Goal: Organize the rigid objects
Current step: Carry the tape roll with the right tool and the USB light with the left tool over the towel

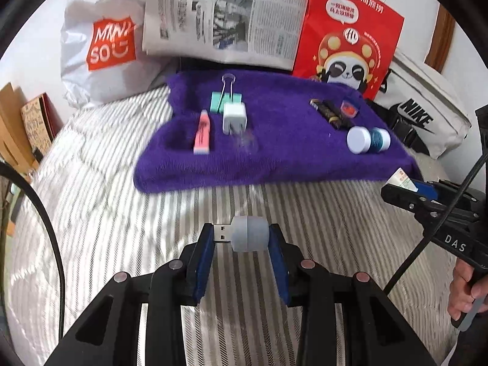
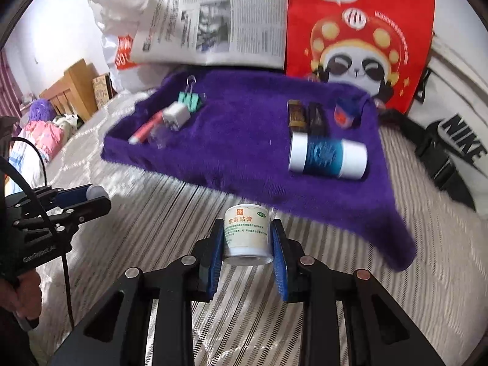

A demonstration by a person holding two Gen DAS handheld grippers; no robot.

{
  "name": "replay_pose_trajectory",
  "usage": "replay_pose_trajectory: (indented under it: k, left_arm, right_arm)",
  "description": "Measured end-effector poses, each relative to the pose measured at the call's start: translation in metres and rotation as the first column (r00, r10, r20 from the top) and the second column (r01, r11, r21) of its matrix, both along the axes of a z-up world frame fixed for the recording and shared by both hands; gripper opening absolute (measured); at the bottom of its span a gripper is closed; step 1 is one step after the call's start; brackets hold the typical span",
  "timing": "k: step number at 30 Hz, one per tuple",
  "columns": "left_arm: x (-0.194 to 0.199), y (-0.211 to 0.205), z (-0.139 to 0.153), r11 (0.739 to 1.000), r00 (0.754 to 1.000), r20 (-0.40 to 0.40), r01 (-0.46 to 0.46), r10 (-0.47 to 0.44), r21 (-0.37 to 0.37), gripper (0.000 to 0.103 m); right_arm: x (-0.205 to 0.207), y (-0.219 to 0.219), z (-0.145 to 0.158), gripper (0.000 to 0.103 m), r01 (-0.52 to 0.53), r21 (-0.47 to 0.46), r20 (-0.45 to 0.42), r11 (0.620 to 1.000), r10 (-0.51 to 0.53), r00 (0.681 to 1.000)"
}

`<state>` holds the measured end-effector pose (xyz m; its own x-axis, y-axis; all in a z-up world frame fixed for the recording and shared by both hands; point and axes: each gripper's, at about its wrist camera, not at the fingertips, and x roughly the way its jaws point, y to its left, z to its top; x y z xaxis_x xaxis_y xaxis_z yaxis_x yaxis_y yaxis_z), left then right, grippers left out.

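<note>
My left gripper [image 1: 242,238] is shut on a grey USB plug adapter [image 1: 248,234], held sideways above the striped bedcover with its metal plug pointing left. My right gripper [image 2: 246,238] is shut on a small white tape roll [image 2: 247,233] with green print. Beyond both lies a purple towel [image 1: 274,155]. On its left part sit a pink eraser [image 1: 202,134], a white charger [image 1: 233,117] and a green binder clip [image 1: 224,99]. Its right part holds dark tubes [image 1: 331,113], a small red-blue piece [image 1: 349,109] and a blue-and-white spool [image 1: 367,138].
A Miniso bag [image 1: 106,42], a newspaper [image 1: 222,15] and a red panda bag [image 1: 350,30] stand behind the towel. A white Nike bag [image 1: 427,113] lies at the right. A person's hand [image 1: 466,286] holds the right gripper's handle. Striped bedcover [image 1: 122,213] lies all around.
</note>
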<state>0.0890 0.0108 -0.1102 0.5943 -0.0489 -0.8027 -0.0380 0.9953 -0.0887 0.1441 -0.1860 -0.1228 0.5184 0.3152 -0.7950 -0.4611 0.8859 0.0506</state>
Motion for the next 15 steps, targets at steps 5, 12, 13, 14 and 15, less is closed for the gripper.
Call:
replay_pose_trajectory:
  k: [5,12,13,14,15]
  left_arm:
    - [0.012,0.006,0.025,1.0,0.999,0.032,0.002,-0.003,0.006,0.034]
    - [0.034,0.023,0.041,0.999,0.999,0.048,-0.013,0.011,0.032,0.034]
    - [0.037,0.024,0.041,0.999,0.999,0.047,-0.009,0.008,0.031,0.034]
    - [0.04,0.027,0.041,1.0,0.999,0.047,-0.009,0.008,0.028,0.034]
    - [0.042,0.028,0.041,1.0,0.999,0.048,-0.01,0.008,0.029,0.034]
  right_arm:
    - [0.015,0.001,0.021,0.03,-0.002,0.007,0.037,1.0,0.001,0.999]
    - [0.041,0.01,0.038,0.03,0.009,-0.02,0.066,1.0,-0.008,0.998]
    - [0.045,0.012,0.039,0.03,0.01,-0.025,0.065,1.0,-0.008,0.998]
    - [0.051,0.016,0.039,0.03,0.01,-0.033,0.067,0.999,-0.008,0.998]
    - [0.054,0.018,0.039,0.03,0.012,-0.038,0.069,0.999,-0.01,0.998]
